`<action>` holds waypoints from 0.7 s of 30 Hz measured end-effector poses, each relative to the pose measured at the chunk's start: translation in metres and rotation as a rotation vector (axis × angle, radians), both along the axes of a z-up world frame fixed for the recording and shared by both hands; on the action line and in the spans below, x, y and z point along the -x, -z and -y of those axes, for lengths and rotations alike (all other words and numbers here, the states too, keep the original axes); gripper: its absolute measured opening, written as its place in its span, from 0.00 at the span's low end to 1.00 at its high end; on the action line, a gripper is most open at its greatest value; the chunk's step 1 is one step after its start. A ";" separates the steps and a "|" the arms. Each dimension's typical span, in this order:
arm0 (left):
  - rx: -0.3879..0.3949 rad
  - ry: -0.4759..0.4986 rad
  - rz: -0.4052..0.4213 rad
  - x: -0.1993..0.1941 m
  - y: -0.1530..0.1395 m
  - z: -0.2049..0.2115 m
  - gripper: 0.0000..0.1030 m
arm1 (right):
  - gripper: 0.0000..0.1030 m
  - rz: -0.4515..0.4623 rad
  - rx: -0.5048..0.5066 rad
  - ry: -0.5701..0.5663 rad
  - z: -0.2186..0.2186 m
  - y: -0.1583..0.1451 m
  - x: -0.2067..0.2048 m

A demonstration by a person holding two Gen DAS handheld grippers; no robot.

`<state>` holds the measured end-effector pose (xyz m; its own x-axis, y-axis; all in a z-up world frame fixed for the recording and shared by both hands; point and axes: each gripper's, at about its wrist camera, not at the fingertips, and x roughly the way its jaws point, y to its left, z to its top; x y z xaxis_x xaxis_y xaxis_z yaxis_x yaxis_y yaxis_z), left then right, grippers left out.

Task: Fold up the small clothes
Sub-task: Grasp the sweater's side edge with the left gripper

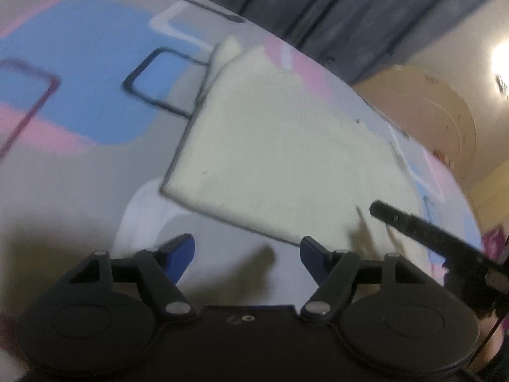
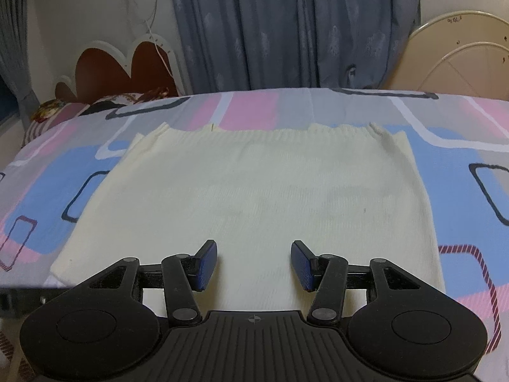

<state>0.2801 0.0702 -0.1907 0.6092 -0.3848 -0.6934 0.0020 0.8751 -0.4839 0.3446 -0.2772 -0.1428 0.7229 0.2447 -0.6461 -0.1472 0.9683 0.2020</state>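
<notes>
A cream knitted garment [image 2: 254, 191] lies flat on the patterned bedsheet [image 2: 461, 191], its ribbed edge at the far side. My right gripper [image 2: 254, 264] is open and empty, hovering over the garment's near edge. In the left wrist view the same garment [image 1: 280, 159] lies ahead and to the right, blurred and tilted. My left gripper [image 1: 248, 254] is open and empty, over bare sheet just short of the garment's near edge. A black part of the right gripper [image 1: 429, 232] reaches in from the right over the garment.
The sheet [image 1: 79, 63] has blue, pink and grey blocks. Blue curtains [image 2: 286, 25] hang behind the bed. A red and white headboard [image 2: 121, 67] and a pillow [image 2: 95, 102] are at the far left. A beige round piece of furniture [image 2: 461, 54] stands at the right.
</notes>
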 end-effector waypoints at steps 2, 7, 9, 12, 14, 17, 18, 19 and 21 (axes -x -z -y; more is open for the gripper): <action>0.013 -0.014 0.017 -0.004 0.002 0.001 0.69 | 0.50 0.000 0.006 0.003 0.000 0.002 0.002; 0.146 -0.099 0.042 -0.027 0.010 -0.002 0.71 | 0.50 0.002 0.016 0.008 -0.001 0.005 0.001; 0.209 -0.140 0.058 -0.039 0.016 -0.003 0.70 | 0.50 0.005 0.022 0.003 -0.002 0.006 -0.001; 0.281 -0.182 0.095 -0.052 0.025 -0.005 0.66 | 0.50 0.014 0.042 -0.004 -0.004 0.008 -0.008; 0.311 -0.205 0.107 -0.057 0.028 -0.007 0.57 | 0.50 0.017 0.051 -0.004 -0.005 0.009 -0.014; 0.342 -0.246 0.096 -0.063 0.035 -0.013 0.28 | 0.50 0.018 0.058 -0.007 -0.005 0.012 -0.022; 0.343 -0.261 0.089 -0.065 0.037 -0.015 0.18 | 0.50 0.018 0.076 -0.011 -0.006 0.013 -0.024; 0.335 -0.273 0.084 -0.065 0.038 -0.016 0.11 | 0.50 0.008 0.113 -0.014 -0.008 0.018 -0.027; 0.323 -0.280 0.089 -0.062 0.036 -0.017 0.09 | 0.50 0.011 0.151 -0.037 -0.012 0.026 -0.027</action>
<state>0.3422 0.0868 -0.2267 0.7731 -0.3848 -0.5043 -0.1593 0.6517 -0.7415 0.3720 -0.2651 -0.1691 0.7223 0.1724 -0.6697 -0.1852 0.9813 0.0528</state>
